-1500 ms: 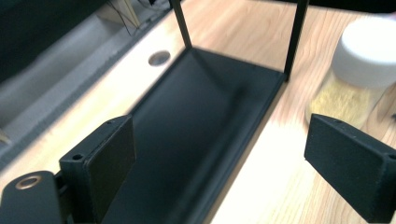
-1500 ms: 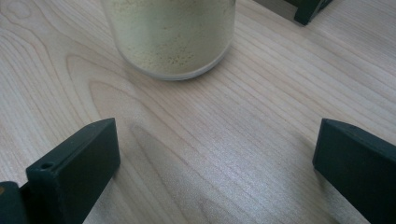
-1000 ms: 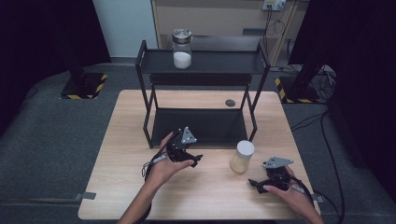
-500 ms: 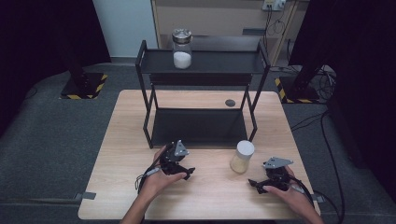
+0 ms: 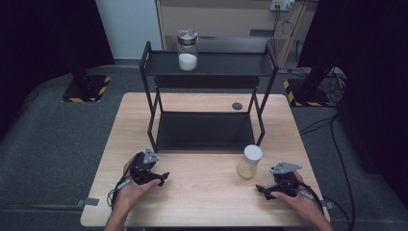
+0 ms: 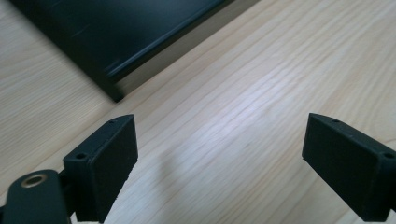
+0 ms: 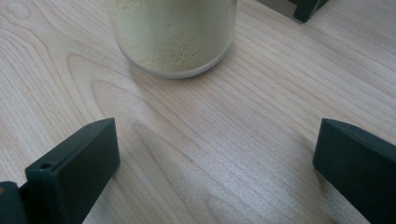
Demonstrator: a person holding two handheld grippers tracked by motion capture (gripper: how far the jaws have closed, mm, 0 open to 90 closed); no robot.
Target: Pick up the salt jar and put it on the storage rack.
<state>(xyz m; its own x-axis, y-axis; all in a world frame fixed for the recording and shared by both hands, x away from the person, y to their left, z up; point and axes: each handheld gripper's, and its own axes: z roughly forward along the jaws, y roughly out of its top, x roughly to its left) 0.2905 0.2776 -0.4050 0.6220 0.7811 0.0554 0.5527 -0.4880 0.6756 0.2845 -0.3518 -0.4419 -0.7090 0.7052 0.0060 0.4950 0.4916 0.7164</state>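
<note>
A jar of pale yellow powder (image 5: pixel 249 162) with a white lid stands on the wooden table (image 5: pixel 202 199), in front of the black two-tier rack (image 5: pixel 207 130). A glass jar of white powder (image 5: pixel 187 50) sits on the rack's top shelf. My right gripper (image 5: pixel 260 188) rests low on the table to the right of the yellow jar, open, with the jar's base (image 7: pixel 175 37) just ahead of its jaws. My left gripper (image 5: pixel 162 177) lies open near the table's front left, empty, its jaws facing the rack's bottom shelf edge (image 6: pixel 140 51).
A small dark round cap (image 5: pixel 236 106) lies on the table behind the rack's lower shelf. Dark floor surrounds the table, with stands and cables at the right and black-and-yellow striped bases at both sides.
My left gripper has drawn back from the rack toward the table's front left. The right gripper and the yellow jar have stayed put.
</note>
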